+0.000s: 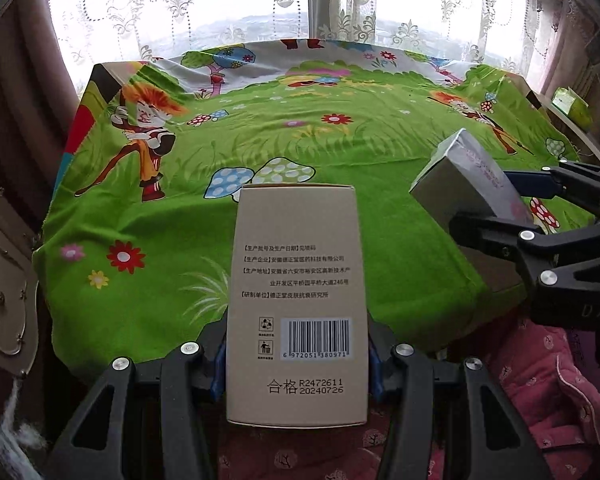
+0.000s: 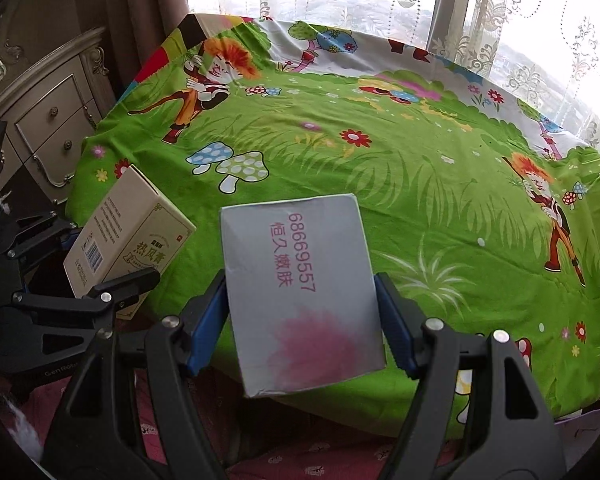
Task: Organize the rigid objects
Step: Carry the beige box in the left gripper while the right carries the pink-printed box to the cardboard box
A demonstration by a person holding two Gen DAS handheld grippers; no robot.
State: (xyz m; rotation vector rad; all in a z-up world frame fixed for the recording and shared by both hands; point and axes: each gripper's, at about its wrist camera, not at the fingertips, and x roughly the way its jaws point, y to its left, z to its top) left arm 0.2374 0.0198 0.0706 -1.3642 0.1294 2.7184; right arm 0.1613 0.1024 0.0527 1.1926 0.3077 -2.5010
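My left gripper (image 1: 296, 354) is shut on a tall beige carton (image 1: 296, 300) with a barcode and printed text, held above the near edge of the table. The same beige carton (image 2: 128, 236) shows in the right wrist view at the left, clamped by the left gripper (image 2: 100, 280). My right gripper (image 2: 300, 320) is shut on a grey box (image 2: 300, 280) with pink writing and a pink smudge. That grey box (image 1: 464, 196) appears in the left wrist view at the right, between the right gripper's black fingers (image 1: 512, 240). Both boxes hang over the table's front rim.
A table under a green cartoon cloth (image 1: 300, 140) with mushrooms and flowers spreads ahead. Lace curtains (image 1: 300, 8) and a window lie behind it. A cream cabinet with drawers (image 2: 48, 128) stands at the left. Pink fabric (image 1: 548, 380) lies below the near edge. A green packet (image 1: 572, 104) sits far right.
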